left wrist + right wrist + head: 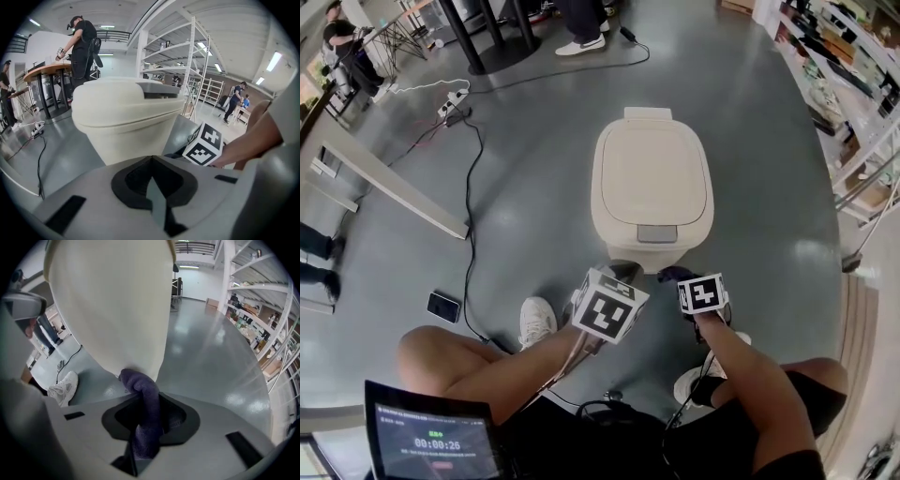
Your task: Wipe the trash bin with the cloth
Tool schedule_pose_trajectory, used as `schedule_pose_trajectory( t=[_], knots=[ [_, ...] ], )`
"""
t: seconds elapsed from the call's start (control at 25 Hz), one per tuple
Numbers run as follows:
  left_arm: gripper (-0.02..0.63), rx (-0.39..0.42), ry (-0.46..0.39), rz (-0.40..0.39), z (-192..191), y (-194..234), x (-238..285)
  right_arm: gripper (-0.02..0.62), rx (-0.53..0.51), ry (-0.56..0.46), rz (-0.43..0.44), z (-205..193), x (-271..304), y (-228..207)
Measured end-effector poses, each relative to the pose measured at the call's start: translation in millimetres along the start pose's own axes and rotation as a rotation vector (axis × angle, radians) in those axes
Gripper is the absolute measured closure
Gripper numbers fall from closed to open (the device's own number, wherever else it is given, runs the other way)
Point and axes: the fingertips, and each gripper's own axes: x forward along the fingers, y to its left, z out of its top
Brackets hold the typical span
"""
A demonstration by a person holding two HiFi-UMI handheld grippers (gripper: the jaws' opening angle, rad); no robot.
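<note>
Head view looks steeply down on a cream trash bin (652,178), lid shut, standing on the glossy grey surface (769,244) just ahead of the person's knees. Both tools are held low at the bin's near side. The right tongs (682,278) are clamped on a dark purple cloth (673,273), which shows as a small dark lump at the foot of the bin's front wall. In the right gripper view the cloth (145,413) runs up between the right tongs (143,439) as a twisted strip, and its bunched end lies against the lower wall of the trash bin (112,301) (contact looks real, right where the wall curves under). The left tongs (623,271) sit just beside the bin's base, left of the cloth. In the left gripper view the left tongs (153,190) are pressed together with nothing between them, the trash bin (122,117) rises close ahead, and the right tool's marker cube (204,143) shows to the right. A black cable (470,234) trails across the surface to the left, with a phone (443,306) lying near it and a white shoe (537,321) beside the left arm.
</note>
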Motion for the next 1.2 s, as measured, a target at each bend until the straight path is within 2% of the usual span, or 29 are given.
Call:
schedule_pose_trajectory(
  t=[0.32, 0.48, 0.6, 0.68, 0.92, 1.04, 1.2],
  knots=[
    [0.608, 0.039, 0.006, -0.058, 6, -48, 33, 0.506, 0.094, -0.028, 0.011, -22, 1, -45],
    [0.608, 0.05, 0.007, -0.093, 8, -63, 39, 0.506, 0.271, -0.111, 0.062, -19, -11, -62],
    [0.609, 0.068, -0.005, -0.099, 16, -73, 45, 0.506, 0.433, -0.244, 0.168, 1, -23, -71],
    [0.608, 0.073, -0.013, -0.103, 26, -82, 46, 0.506, 0.492, -0.328, 0.255, 21, -36, -79],
    [0.607, 0.084, -0.065, -0.141, 46, -110, 27, 0.506, 0.553, -0.487, 0.544, 79, -81, -84],
    [0.609, 0.133, -0.075, -0.091, 50, -106, 26, 0.506, 0.599, -0.527, 0.683, 105, -100, -73],
    [0.608, 0.19, -0.1, -0.035, 61, -105, 27, 0.506, 0.588, -0.581, 0.765, 130, -115, -65]
  ],
)
